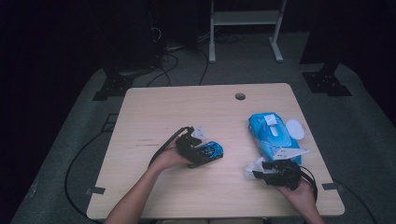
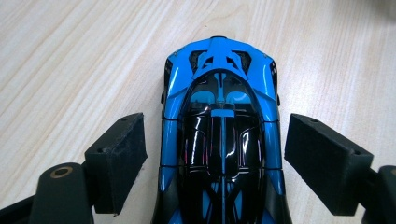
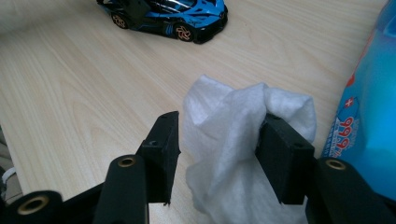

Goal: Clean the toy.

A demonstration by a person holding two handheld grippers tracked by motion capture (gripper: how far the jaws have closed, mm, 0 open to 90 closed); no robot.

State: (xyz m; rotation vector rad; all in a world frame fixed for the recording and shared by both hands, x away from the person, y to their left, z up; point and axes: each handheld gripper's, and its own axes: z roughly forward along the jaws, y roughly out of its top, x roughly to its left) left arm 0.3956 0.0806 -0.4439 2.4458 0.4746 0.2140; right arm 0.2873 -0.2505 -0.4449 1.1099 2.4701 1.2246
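Note:
A blue and black toy car [image 2: 222, 140] stands on the wooden table [image 1: 187, 107], left of centre. My left gripper [image 2: 215, 154] straddles it from behind and is open: a strip of wood shows between the left pad [image 2: 119, 158] and the car, while the right pad [image 2: 322, 163] sits close to its side. In the high view that left gripper [image 1: 205, 151] is over the car [image 1: 214, 150]. My right gripper [image 3: 217, 140] is shut on a bunched white wipe [image 3: 233, 126], low over the table near the front right [image 1: 258, 169].
A blue pack of wet wipes [image 1: 273, 135] lies at the right of the table with its white lid [image 1: 295, 128] flipped open, just right of the right gripper [image 3: 373, 102]. A cable hole [image 1: 240, 96] is at the back. Cables trail off both grippers.

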